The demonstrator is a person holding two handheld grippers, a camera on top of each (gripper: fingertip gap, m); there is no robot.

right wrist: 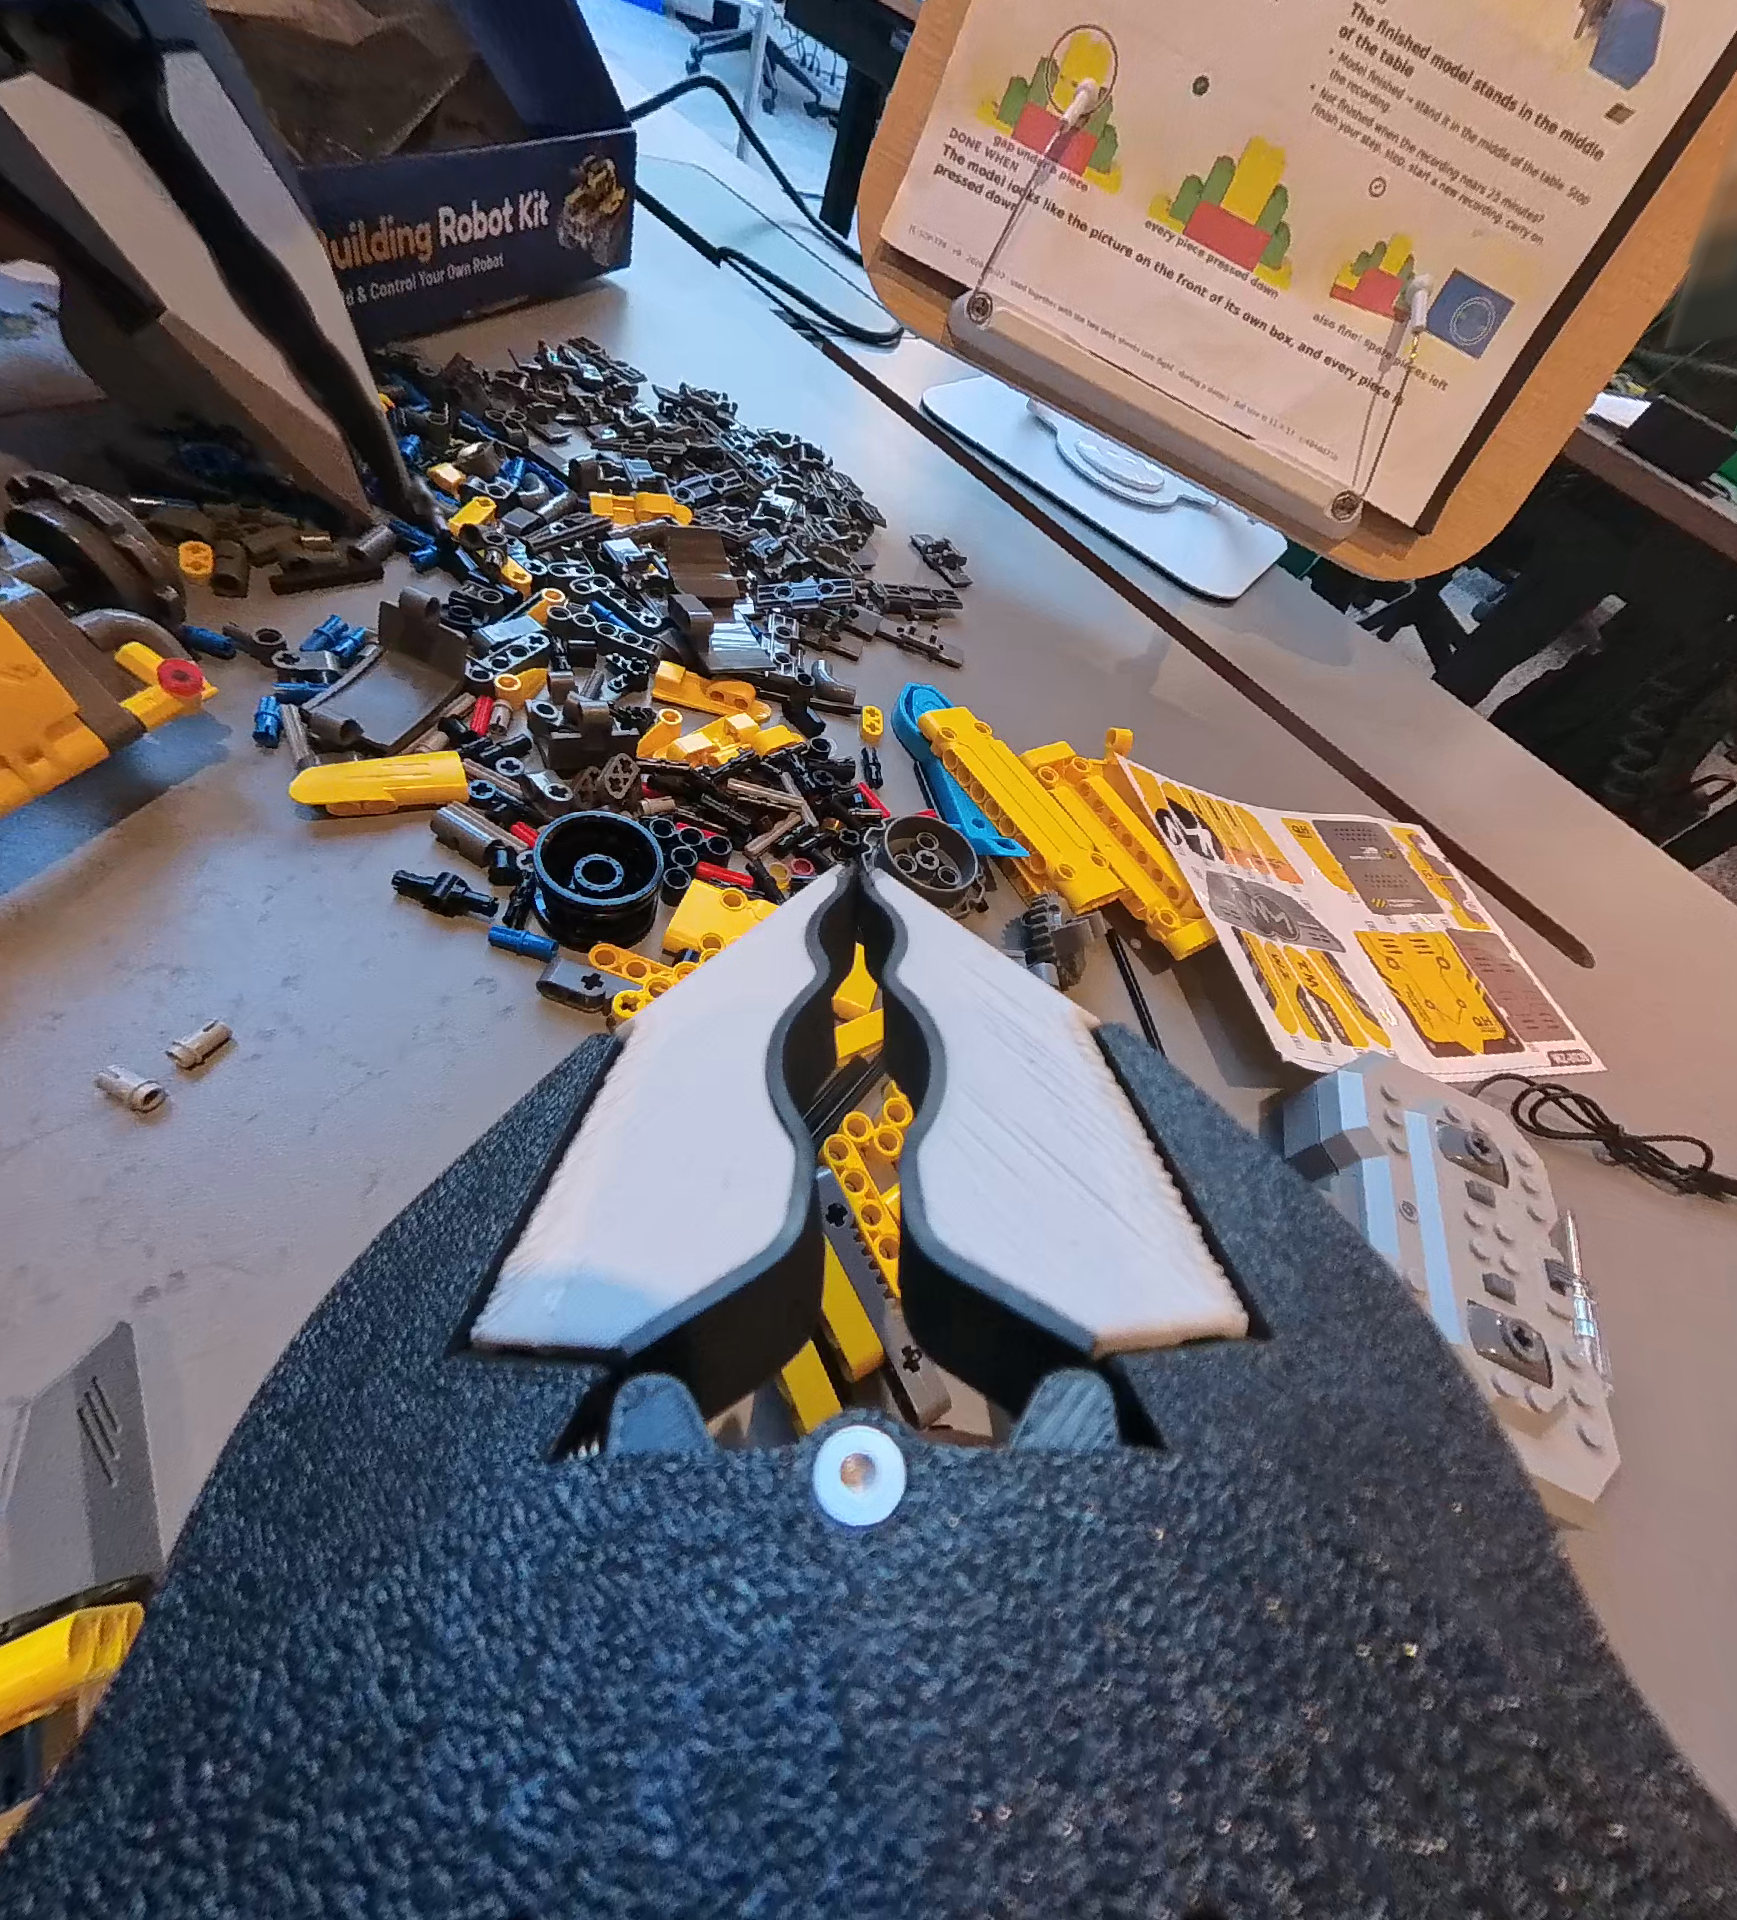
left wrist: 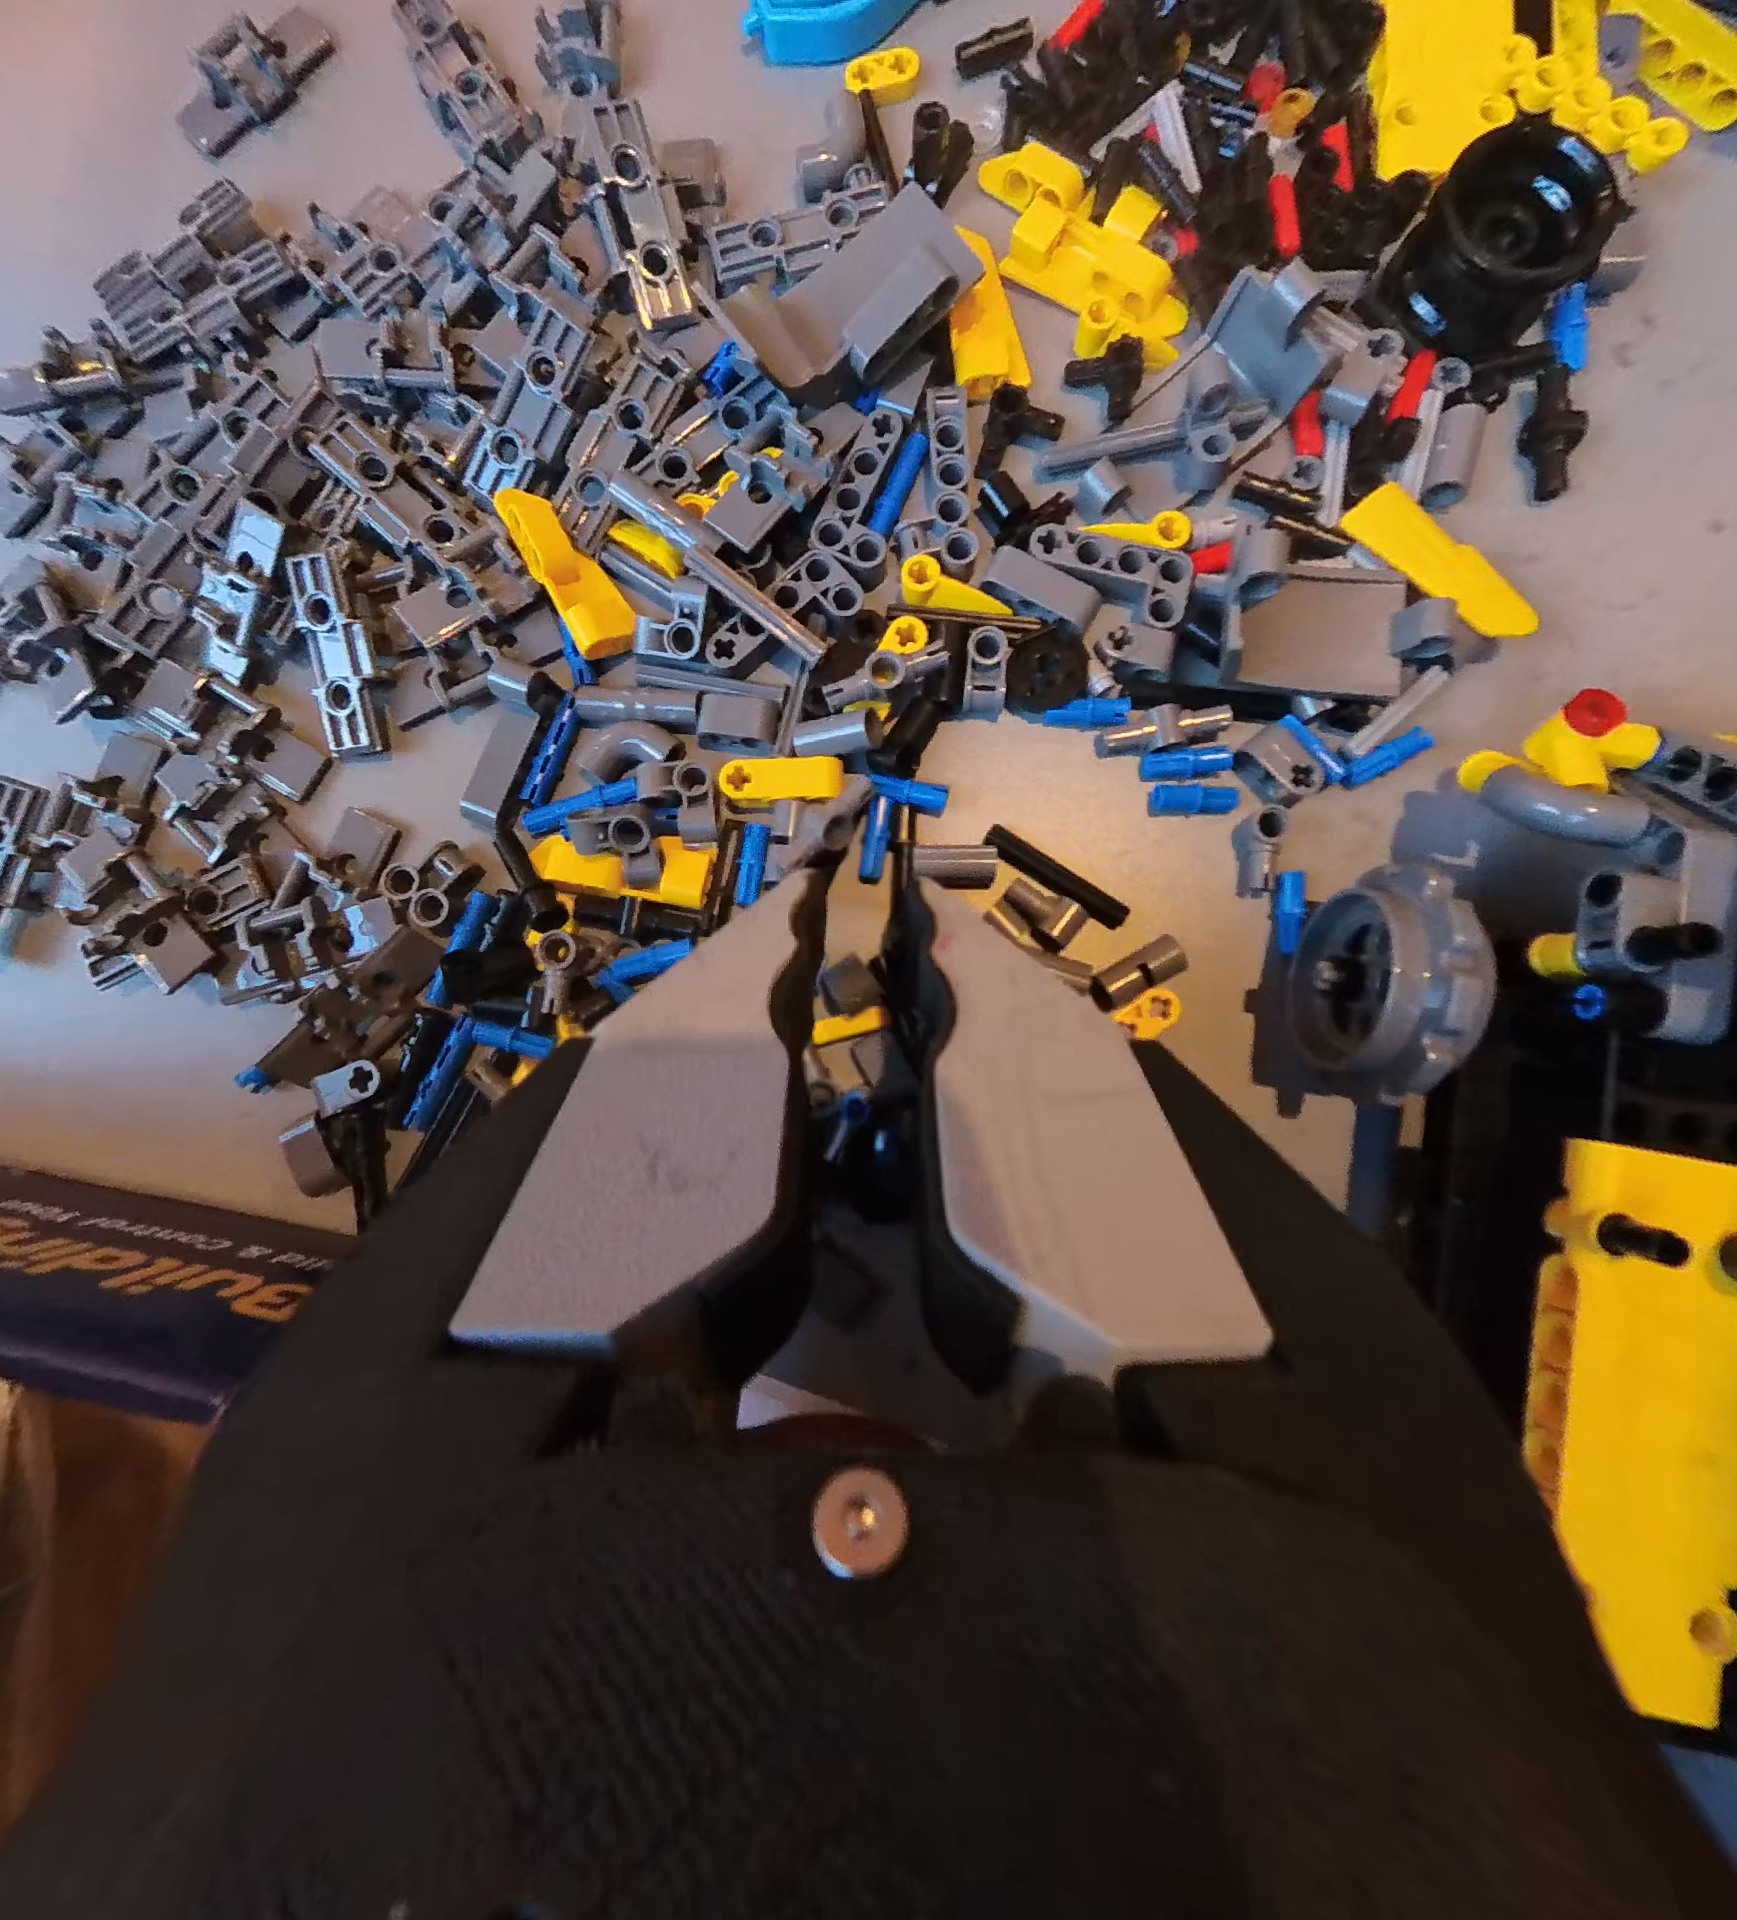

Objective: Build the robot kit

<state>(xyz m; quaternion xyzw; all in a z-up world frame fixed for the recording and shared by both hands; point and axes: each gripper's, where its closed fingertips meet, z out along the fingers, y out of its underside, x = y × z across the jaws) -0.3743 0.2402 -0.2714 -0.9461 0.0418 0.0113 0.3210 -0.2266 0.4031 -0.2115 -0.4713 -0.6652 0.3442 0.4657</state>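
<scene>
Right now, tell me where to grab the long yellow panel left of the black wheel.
Probably across its narrow width, mid-length, coming from above: the yellow panel lies flat and long, with bare table along its near edge.

Your right gripper (right wrist: 859,878): tips pressed together over yellow beams (right wrist: 869,1153) (nothing visibly clamped).
Ahead: black wheel hub (right wrist: 599,868), loose pieces pile (right wrist: 635,623).
Right: sticker sheet (right wrist: 1352,925).

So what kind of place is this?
Probably an office or lab worktable. A grey table is strewn with loose building pieces, beside a kit box, with an instruction sheet on a stand and more desks behind.
</scene>
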